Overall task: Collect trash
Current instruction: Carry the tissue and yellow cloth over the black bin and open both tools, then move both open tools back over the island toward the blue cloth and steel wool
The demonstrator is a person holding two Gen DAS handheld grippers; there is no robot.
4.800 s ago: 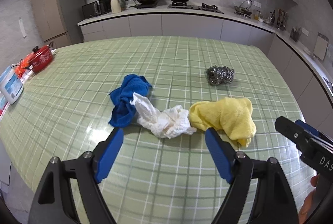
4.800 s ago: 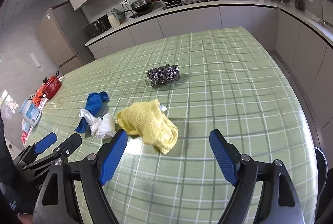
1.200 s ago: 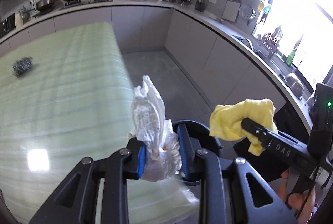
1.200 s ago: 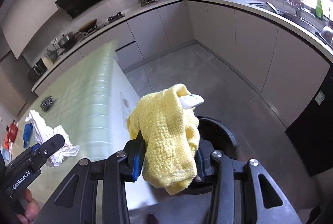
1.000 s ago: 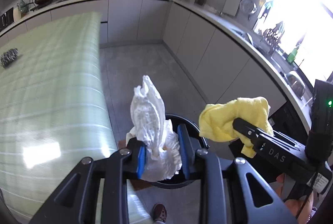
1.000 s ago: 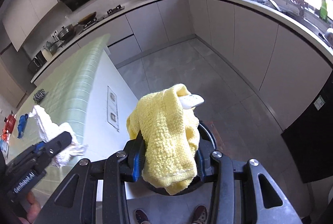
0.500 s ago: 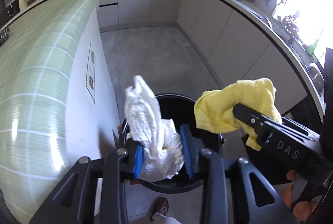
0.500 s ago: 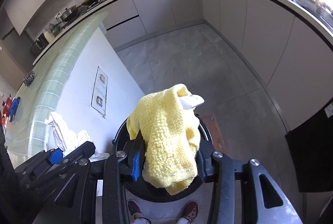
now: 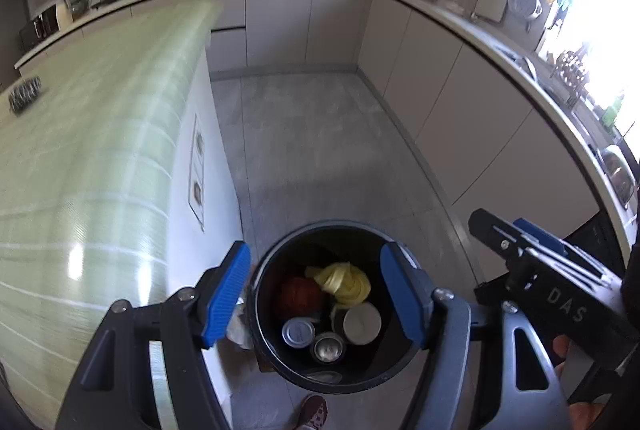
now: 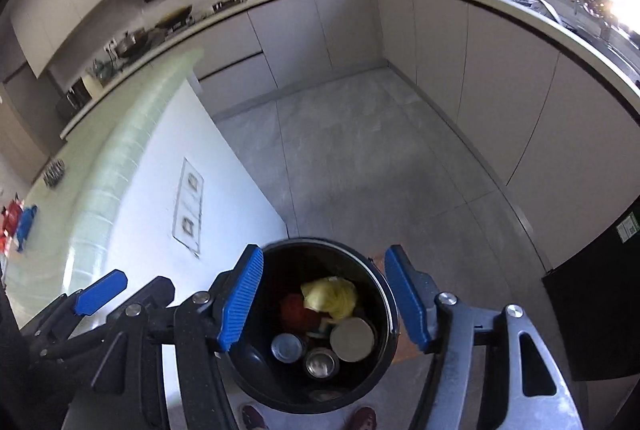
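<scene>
Both tongs hang directly over the black trash bin (image 9: 276, 358) on the floor, so what is left to collect lies behind and to the left, up on the green worktop (image 9: 80, 158); from the right wrist view the blue cloth (image 10: 25, 226) sits at the far left end of that worktop beside something red, and the steel scourer (image 9: 24, 94) lies nearer along it; the left tongs (image 9: 316, 298) seem the closer of the two to that surface, which runs just beside them, so the left hand likely has the shorter swing back. The left tongs are spread wide and hold nothing, their blue pads framing the bin's mouth; the right tongs (image 10: 326, 298) are likewise spread and empty over the same opening. Inside the bin a yellow cloth (image 10: 330, 296) rests on top of several cans (image 10: 286, 348) and a red item; whether the white tissue went in cannot be told, though something pale shows just outside the bin's left wall.
</scene>
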